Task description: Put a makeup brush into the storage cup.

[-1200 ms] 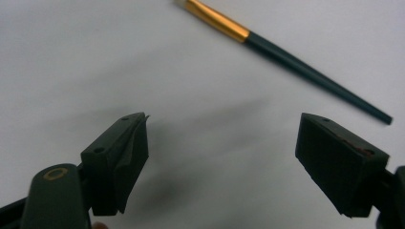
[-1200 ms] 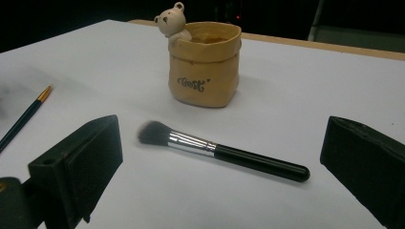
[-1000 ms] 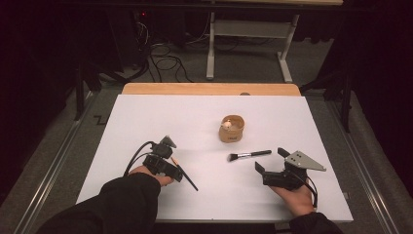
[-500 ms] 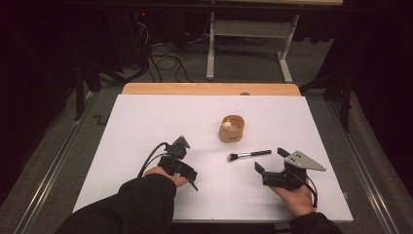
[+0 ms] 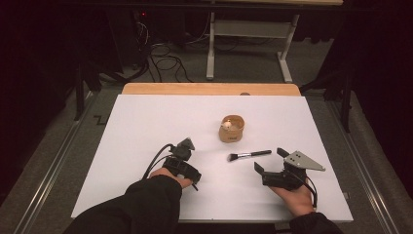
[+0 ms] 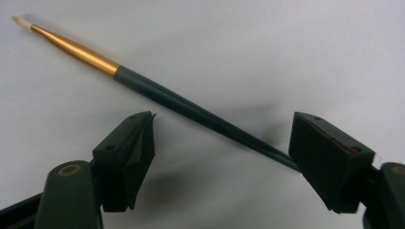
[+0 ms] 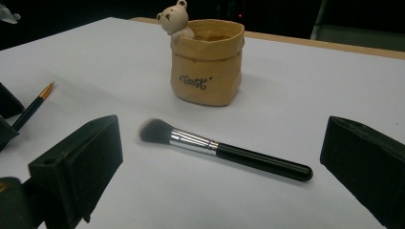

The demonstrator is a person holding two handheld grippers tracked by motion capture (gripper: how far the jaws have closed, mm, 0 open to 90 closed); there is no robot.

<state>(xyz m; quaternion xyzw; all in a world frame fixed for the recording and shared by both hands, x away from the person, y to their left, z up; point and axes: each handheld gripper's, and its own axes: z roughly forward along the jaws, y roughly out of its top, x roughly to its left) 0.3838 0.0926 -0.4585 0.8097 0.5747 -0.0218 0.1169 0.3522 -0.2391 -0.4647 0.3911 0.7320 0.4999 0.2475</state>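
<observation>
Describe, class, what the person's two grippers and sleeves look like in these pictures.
Both grippers, the left gripper and the right gripper, are black with blocky black jaws. A black cable trails from each. The right one carries a grey three-cornered plate. Both sleeves are black.

left gripper [image 5: 187, 170]: low, jaws apart, just been closing | right gripper [image 5: 265, 173]: low, jaws wide

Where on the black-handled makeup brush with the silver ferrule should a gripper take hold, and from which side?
Grip the black-handled makeup brush around mid-handle, coming from above with the jaws straddling it crosswise. It lies flat on the white table, so only its sides are free; the handle is rigid and even, unlike the soft bristles, and it lies clear of the tan pot.
</observation>
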